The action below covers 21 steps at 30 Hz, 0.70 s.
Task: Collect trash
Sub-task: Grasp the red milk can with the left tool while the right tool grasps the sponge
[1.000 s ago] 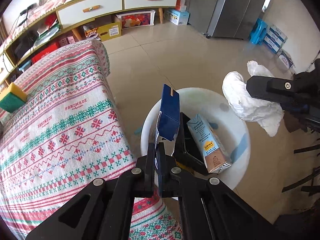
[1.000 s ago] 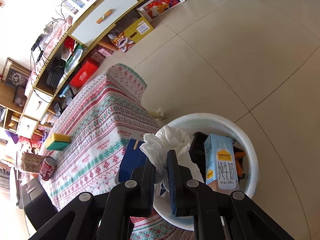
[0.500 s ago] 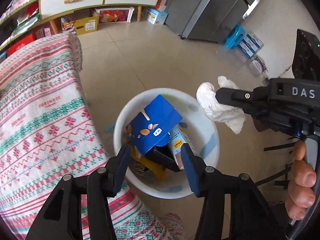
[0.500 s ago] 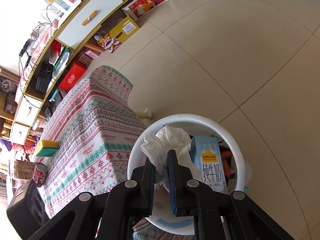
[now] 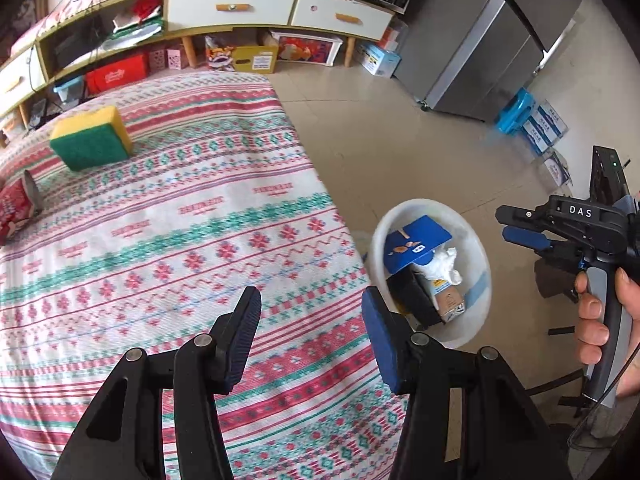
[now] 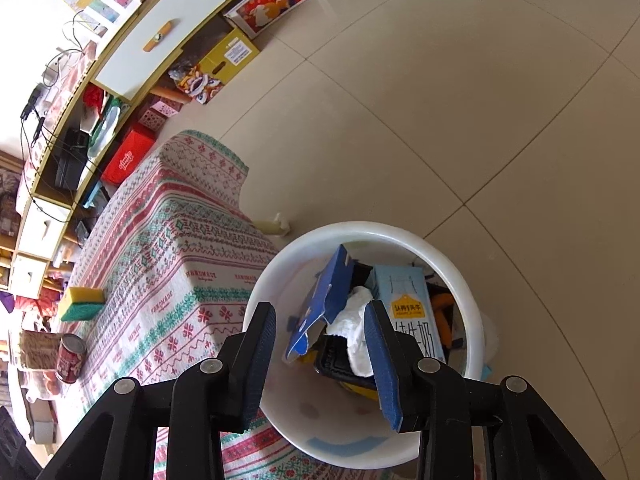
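Fingers (image 6: 260,344) of the right gripper (image 6: 318,354) stand wide apart and hold nothing, at the bottom centre of its own view, directly over the round white plastic bin (image 6: 456,276) on the floor. Inside the bin, seen between the ribbed pads, lie a crumpled white tissue (image 6: 354,320), a bent dark blue cardboard carton (image 6: 326,300) leaning at the left, a pale blue milk carton (image 6: 408,300) with a yellow label at the right, and a black plastic tray (image 6: 336,356) under the tissue.

The left gripper (image 5: 312,338) is also spread open and empty, low in its view above the woven tablecloth (image 5: 180,240) banded in red, green and white. The bin (image 5: 482,280) sits right of centre there, just beside the cloth's hanging edge, with the same blue carton (image 5: 416,242) on top and the tissue (image 5: 446,264) under it. The right gripper (image 5: 520,224) shows at the right edge, held by a hand (image 5: 600,316).

On the cloth in the upper left rest a blocky yellow-and-green sponge (image 5: 90,138) and, at the left edge, a red can (image 5: 14,208) lying on its side. Smooth beige floor tiles (image 6: 440,100) surround the bin.
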### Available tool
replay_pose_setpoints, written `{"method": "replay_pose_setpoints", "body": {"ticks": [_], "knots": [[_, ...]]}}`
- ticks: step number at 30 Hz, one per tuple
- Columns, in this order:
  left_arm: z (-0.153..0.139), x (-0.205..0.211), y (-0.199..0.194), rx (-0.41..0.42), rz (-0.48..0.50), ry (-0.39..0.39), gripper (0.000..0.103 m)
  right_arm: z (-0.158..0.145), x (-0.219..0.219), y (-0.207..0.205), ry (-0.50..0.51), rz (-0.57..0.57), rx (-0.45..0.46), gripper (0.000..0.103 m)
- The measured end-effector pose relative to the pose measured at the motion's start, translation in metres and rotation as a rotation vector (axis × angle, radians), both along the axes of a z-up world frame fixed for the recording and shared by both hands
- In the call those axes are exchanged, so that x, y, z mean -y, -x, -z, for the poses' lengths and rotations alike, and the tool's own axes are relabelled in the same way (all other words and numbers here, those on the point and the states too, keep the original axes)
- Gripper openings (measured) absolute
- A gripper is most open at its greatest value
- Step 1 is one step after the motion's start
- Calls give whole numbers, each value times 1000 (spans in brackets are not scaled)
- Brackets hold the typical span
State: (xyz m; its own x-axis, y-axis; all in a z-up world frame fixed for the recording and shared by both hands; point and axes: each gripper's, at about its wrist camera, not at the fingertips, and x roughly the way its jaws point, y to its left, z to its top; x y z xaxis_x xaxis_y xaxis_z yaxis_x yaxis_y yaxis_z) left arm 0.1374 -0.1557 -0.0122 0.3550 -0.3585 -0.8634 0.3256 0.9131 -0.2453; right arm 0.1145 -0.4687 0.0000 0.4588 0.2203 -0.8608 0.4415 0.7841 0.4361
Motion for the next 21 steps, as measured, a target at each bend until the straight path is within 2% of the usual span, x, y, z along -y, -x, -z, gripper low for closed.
{"method": "replay_pose_setpoints", "body": {"ticks": [5, 10, 13, 15, 19, 21], "knots": [[-19, -69, -2, 20, -90, -38, 55, -9, -22, -8, 73, -52, 15, 43], [-34, -164, -19, 45, -269, -44, 55, -10, -56, -21, 134, -141, 8, 48], [-38, -212, -29, 53, -340, -38, 55, -9, -76, -30, 165, -194, 8, 55], [-38, -233, -36, 69, -370, -85, 56, -9, -97, -36, 206, -258, 11, 58], [-32, -249, -56, 98, -318, -192, 60, -8, -150, -47, 330, -431, 35, 64], [-28, -246, -66, 124, -245, -243, 60, -6, -177, -50, 394, -519, 53, 64]]}}
